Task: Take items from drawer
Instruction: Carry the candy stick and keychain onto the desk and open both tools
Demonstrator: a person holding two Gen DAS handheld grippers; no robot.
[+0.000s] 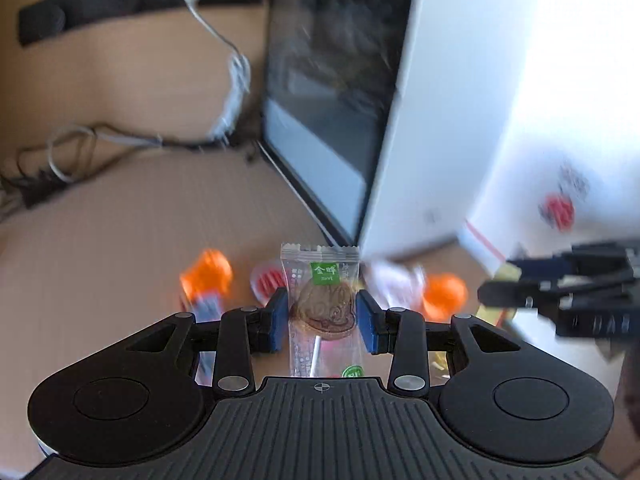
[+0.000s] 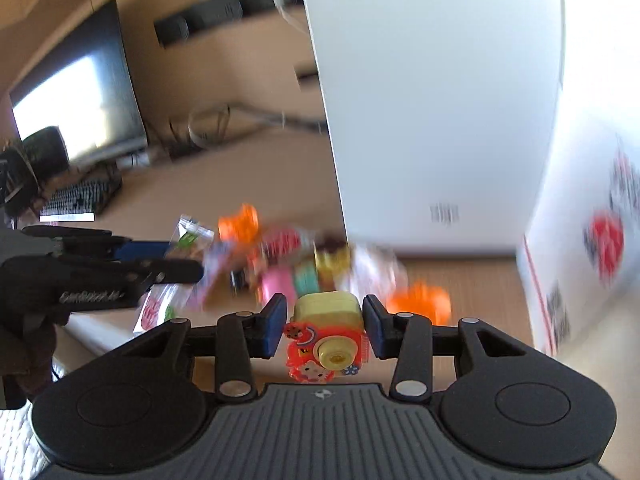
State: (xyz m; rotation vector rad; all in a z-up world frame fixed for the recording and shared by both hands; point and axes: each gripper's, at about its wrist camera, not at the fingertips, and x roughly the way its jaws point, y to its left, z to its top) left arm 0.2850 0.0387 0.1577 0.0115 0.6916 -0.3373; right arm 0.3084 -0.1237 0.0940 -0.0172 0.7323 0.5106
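- Gripping a wrapped lollipop (image 1: 322, 304), the left gripper (image 1: 322, 320) has its blue pads pressed on either side of the clear packet, level with the brown candy disc; the white stick points back toward the camera.
- Judging by its look, the lollipop is light, with a hard disc inside a slick, crinkly film. The film alone would slide or crumple, so the disc is the sound place to pinch, as is done now.
- Clamping a small toy camera (image 2: 326, 330), yellow-bodied with a red cartoon front, the right gripper (image 2: 325, 330) has one pad against each side of the body, and nothing shows a gap.
- The toy looks like light, stiff plastic with smooth faces. Its flat sides give the pads good bearing, while the round lens knob in front would be a poor hold.
- Both items hang in the air above the tan desk (image 1: 100, 240), clear of its surface.
- Below them a blurred heap of sweets and trinkets (image 2: 304, 264) lies near the foot of a white box (image 2: 432, 100), with an orange piece (image 2: 420, 300) at the heap's right end.
- The drawer itself cannot be made out in either view.
- A quick swing could let the packet slip, since the film is glossy.
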